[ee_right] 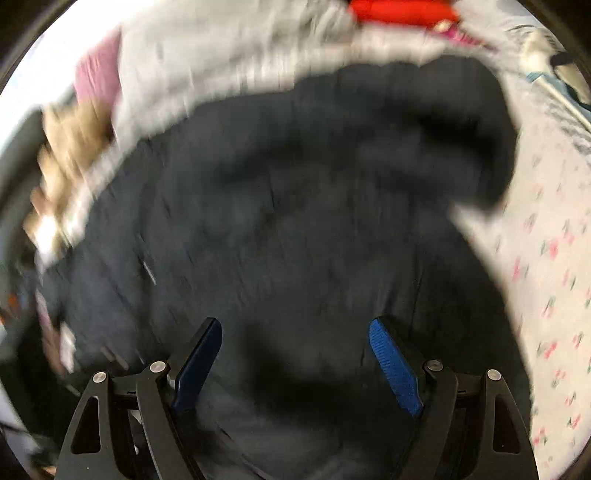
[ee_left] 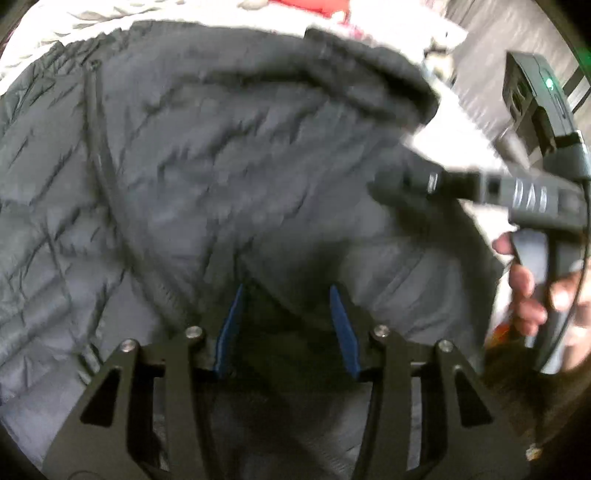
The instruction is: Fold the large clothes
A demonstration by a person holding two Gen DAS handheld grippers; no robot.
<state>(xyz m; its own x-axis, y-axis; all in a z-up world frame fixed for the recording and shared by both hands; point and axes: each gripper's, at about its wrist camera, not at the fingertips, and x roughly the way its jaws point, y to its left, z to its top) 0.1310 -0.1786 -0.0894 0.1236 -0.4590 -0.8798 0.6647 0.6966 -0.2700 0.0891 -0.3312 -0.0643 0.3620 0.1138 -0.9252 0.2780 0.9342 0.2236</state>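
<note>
A dark grey quilted jacket [ee_left: 207, 158] lies spread over the bed and fills both views, with its zipper seam [ee_left: 99, 147] on the left. My left gripper [ee_left: 287, 288] points down at it. A raised fold of the jacket sits between its blue pads [ee_left: 231, 328], which stand apart and do not press it. Over the same jacket [ee_right: 295, 203], my right gripper [ee_right: 295, 323] hangs wide open with nothing gripped. It also shows at the right of the left wrist view, held in a person's hand [ee_left: 524, 291]. The right wrist view is blurred.
A white sheet with a small floral print [ee_right: 546, 258] lies to the jacket's right. Beyond the jacket are a pale grey garment [ee_right: 221, 55], a pink cloth [ee_right: 98, 74] and something red [ee_right: 402, 11]. A black device with a green light [ee_left: 532, 92] sits far right.
</note>
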